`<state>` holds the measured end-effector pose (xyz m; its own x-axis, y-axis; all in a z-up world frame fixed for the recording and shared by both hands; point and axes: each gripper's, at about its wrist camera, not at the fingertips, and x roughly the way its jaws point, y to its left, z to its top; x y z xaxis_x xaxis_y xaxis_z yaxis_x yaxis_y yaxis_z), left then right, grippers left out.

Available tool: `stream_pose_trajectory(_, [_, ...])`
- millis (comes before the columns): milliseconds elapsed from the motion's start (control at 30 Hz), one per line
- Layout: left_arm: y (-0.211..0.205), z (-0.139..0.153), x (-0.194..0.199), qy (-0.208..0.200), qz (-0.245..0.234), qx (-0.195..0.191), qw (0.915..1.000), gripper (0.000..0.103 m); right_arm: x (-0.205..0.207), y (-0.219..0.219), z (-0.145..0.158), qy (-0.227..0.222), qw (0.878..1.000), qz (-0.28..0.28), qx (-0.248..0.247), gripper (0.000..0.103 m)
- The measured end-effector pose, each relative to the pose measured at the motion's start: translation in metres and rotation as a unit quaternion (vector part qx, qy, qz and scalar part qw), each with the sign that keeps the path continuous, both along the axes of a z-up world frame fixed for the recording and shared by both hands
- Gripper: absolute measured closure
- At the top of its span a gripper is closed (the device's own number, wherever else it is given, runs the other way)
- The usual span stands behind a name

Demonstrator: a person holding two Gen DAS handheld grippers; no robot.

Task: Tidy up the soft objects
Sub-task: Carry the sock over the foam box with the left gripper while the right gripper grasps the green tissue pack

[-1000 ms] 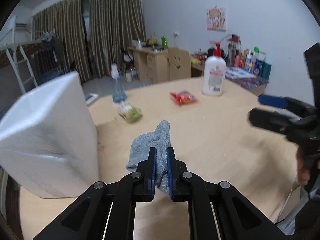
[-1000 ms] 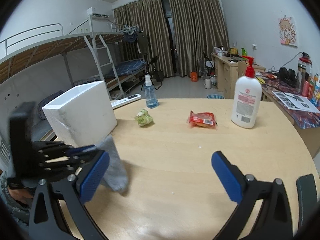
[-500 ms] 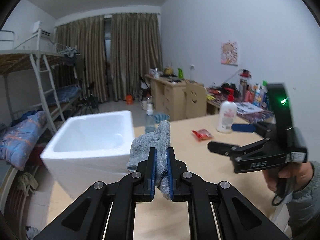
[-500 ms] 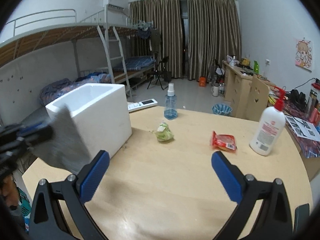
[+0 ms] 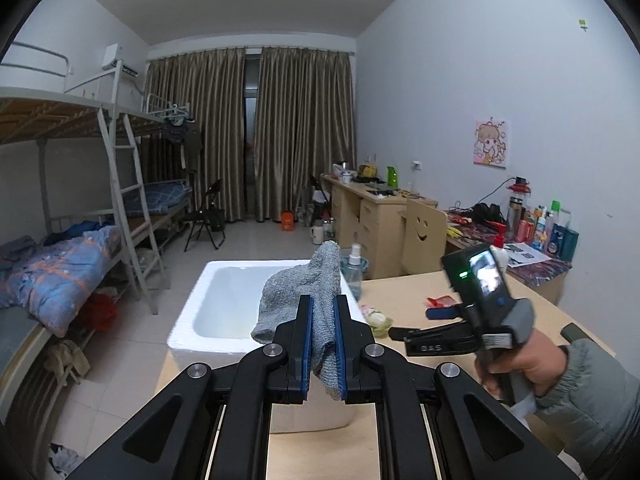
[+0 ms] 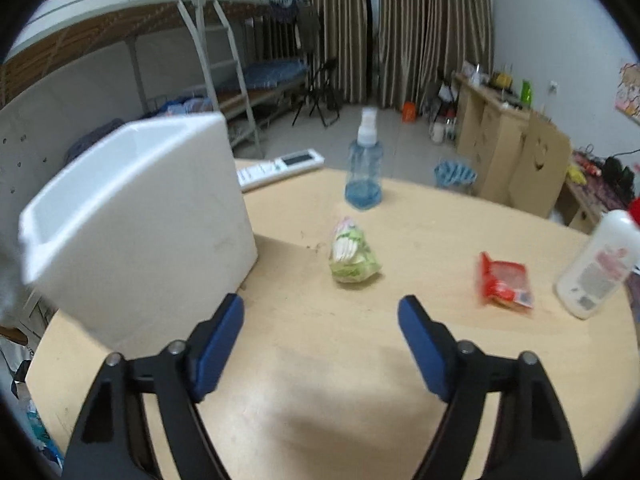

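Left hand-held gripper (image 5: 322, 340) clamped on a grey sock (image 5: 308, 292), held above the open white foam box (image 5: 208, 312) at the desk (image 6: 320, 360) edge. Right hand-held gripper (image 6: 320, 320) spread wide, holding nothing, over bare desk. Ahead of it: a green-white soft packet (image 6: 354, 256), a red packet (image 6: 505, 280), a blue spray bottle (image 6: 364, 172), a white pump bottle (image 6: 596, 264).
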<state>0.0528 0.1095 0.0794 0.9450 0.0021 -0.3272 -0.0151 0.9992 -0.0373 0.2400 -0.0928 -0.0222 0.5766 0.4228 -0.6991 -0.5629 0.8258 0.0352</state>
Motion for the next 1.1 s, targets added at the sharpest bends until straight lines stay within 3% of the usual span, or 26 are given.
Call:
stream_pose_trajectory(233, [0.016, -0.004, 0.006, -0.001, 0.007, -0.009, 0.9999, 0.093, 0.045, 0.028, -0.028, 0.011, 0.999, -0.011, -0.034, 0.023])
stream_pose_trajectory(333, [0.023, -0.004, 0.009, -0.003, 0.004, -0.017, 0.9998, 0.093, 0.060, 0.033, -0.039, 0.018, 0.999, -0.016, -0.045, 0.030])
stream_pose_trajectory(500, [0.025, -0.003, 0.010, -0.006, -0.003, -0.016, 0.9998, 0.093, 0.075, 0.036, -0.051, 0.029, 0.998, -0.022, -0.054, 0.032])
stream_pose_trajectory(567, [0.024, -0.003, 0.010, -0.007, -0.005, -0.017, 0.9998, 0.093, 0.080, 0.036, -0.056, 0.040, 0.997, -0.026, -0.054, 0.048])
stream_pose_trajectory(733, [0.025, -0.004, 0.010, -0.007, -0.005, -0.018, 0.9998, 0.093, 0.083, 0.033, -0.060, 0.055, 0.997, -0.029, -0.050, 0.056])
stream_pose_trajectory(833, [0.024, -0.004, 0.012, -0.006, -0.007, -0.018, 0.9998, 0.093, 0.083, 0.030, -0.056, 0.056, 0.997, -0.029, -0.038, 0.068])
stream_pose_trajectory(967, [0.024, -0.006, 0.009, -0.007, -0.008, -0.018, 0.9998, 0.093, 0.079, 0.028, -0.052, 0.058, 0.998, -0.024, -0.032, 0.076])
stream_pose_trajectory(1100, [0.029, -0.005, 0.005, -0.010, -0.008, -0.016, 0.9998, 0.093, 0.067, 0.021, -0.042, 0.052, 0.998, -0.022, -0.016, 0.076])
